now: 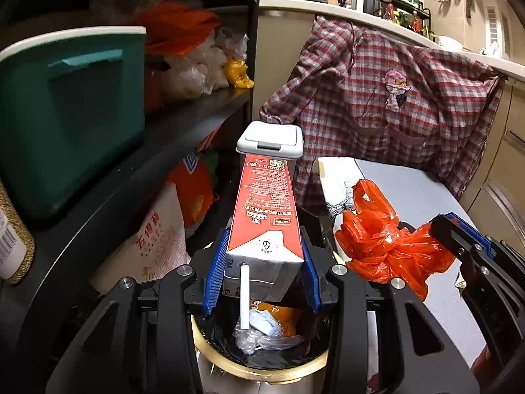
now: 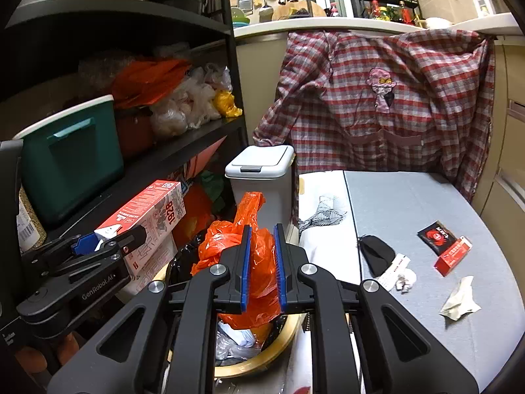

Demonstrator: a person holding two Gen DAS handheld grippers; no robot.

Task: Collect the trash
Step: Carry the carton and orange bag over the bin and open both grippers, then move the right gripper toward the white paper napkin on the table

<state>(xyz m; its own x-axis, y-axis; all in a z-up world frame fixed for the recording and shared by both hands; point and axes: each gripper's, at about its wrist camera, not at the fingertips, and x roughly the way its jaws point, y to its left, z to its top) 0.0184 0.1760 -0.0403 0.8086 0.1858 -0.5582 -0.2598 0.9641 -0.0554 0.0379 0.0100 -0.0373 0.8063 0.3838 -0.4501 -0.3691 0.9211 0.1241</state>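
My left gripper [image 1: 264, 246] is shut on a red and white drink carton [image 1: 265, 210] with a white straw [image 1: 244, 295], held over the bin [image 1: 262, 371]. The bin is round with a tan rim and black liner, and holds plastic wrap and paper. The right wrist view shows my right gripper [image 2: 262, 256] shut on a crumpled orange plastic bag [image 2: 236, 239], also above the bin [image 2: 262, 354]. There my left gripper [image 2: 98, 246] with the carton [image 2: 147, 210] is at the left. On the grey table [image 2: 426, 197] lie a red packet [image 2: 454, 254], a black sachet [image 2: 434, 234], a crumpled tissue [image 2: 459, 300] and a black cloth [image 2: 377, 252].
A black shelf unit [image 1: 197, 121] with a teal box [image 1: 72, 115] and bags stands at the left. A white lidded bin [image 2: 262, 170] stands behind the round bin. A red plaid shirt [image 2: 377, 98] hangs from the counter edge above the table.
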